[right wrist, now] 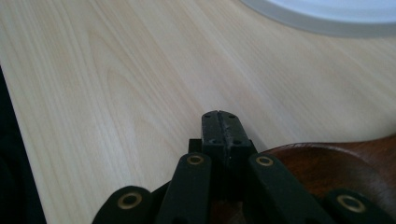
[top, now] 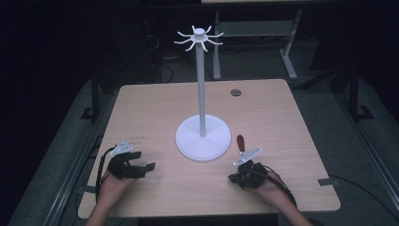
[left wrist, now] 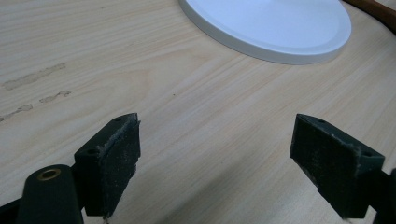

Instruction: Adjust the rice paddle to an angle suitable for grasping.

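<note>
While a person's forearms come in from the bottom of the high view, the biggest thing in sight is the light wooden table [top: 155,108], its pale grain also running under both gripper views. Standing on it near the middle is a white stand [top: 203,136]: a broad round base, a tall thin pole rising upright from its centre, and a ring of short curved hooks at the top. A small dark round fitting [top: 235,92] sits in the tabletop near the far edge. The left gripper [top: 141,162] rests low over the near left part of the table, well apart from the stand's base, and in the left gripper view its jaws are spread wide with bare wood between them and the edge of the white base ahead. The right gripper [top: 235,177] lies near the right front of the base; in its own view the jaws are pressed flat together with nothing between them. A reddish-brown wooden piece [top: 241,141] lies just beside the base, next to the right gripper; what it is cannot be told.
</note>
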